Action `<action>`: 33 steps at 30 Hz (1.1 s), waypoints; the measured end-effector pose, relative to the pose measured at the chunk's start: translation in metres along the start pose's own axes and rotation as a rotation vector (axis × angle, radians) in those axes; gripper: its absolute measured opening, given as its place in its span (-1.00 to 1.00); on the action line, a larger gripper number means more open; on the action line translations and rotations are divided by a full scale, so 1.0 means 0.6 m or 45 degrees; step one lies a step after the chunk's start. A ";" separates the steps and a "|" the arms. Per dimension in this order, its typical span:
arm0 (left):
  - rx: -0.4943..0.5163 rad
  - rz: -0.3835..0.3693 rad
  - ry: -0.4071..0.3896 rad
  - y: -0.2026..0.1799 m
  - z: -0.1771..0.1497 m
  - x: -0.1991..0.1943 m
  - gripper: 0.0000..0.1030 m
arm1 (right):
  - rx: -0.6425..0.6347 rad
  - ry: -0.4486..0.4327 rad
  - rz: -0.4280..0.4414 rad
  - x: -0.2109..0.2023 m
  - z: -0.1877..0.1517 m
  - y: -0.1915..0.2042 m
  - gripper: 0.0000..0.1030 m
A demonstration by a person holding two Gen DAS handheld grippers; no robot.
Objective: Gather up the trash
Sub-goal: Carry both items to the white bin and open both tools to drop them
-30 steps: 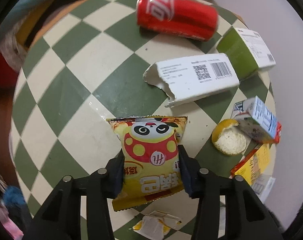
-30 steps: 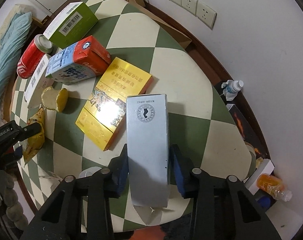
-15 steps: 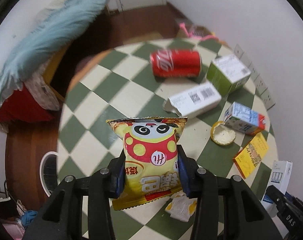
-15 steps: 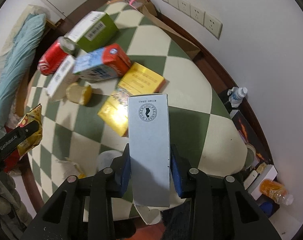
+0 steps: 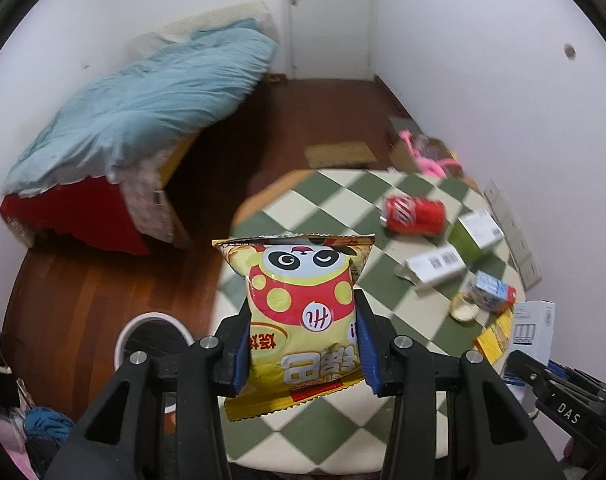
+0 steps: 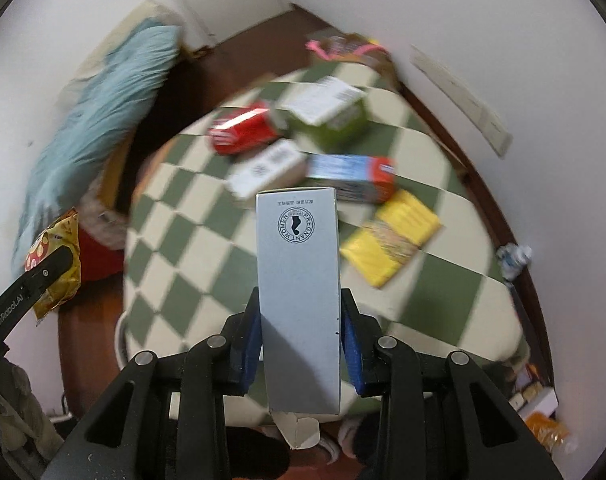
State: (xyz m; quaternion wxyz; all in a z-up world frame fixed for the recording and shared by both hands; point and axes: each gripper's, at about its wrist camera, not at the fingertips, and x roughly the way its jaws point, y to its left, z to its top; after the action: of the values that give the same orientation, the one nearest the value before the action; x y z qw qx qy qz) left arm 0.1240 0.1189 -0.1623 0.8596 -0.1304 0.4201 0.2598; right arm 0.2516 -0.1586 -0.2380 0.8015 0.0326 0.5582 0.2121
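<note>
- The yellow snack bag (image 5: 303,316) is pinched upright by the left gripper (image 5: 303,344), held above the near edge of the checkered table (image 5: 335,208).
- The grey carton (image 6: 299,292) is clamped by the right gripper (image 6: 301,344), also above the table's near edge.
- A red can (image 5: 415,216) is seen lying on the table's far side.
- A white bin (image 5: 151,344) stands on the floor left of the table.

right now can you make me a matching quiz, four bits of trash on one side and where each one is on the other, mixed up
Things:
1. snack bag
2. grey box
3. red can
4. yellow packet

Places:
A. lying on its side on the checked table, near the far edge
B. clamped in the right tongs
C. lying flat on the table, right of the grey box in the right wrist view
D. clamped in the left tongs

Pairs: 1-D, 2-B, 3-A, 4-C
</note>
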 end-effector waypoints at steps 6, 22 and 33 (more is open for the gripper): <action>-0.130 0.044 -0.030 0.135 -0.005 -0.027 -0.22 | -0.178 -0.008 0.131 -0.005 -0.008 0.145 -0.29; -0.706 0.046 0.322 0.562 -0.156 0.181 -0.22 | -0.590 0.383 0.378 0.279 -0.159 0.575 -0.29; -0.792 0.160 0.480 0.657 -0.209 0.282 0.96 | -0.733 0.634 0.270 0.547 -0.235 0.744 -0.23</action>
State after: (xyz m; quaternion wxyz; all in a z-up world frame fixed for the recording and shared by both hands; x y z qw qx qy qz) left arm -0.0910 0.4478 -0.3753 0.6688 -0.4052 0.4791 0.3987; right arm 0.0822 0.3441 -0.4507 0.5916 -0.1884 0.6468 0.4429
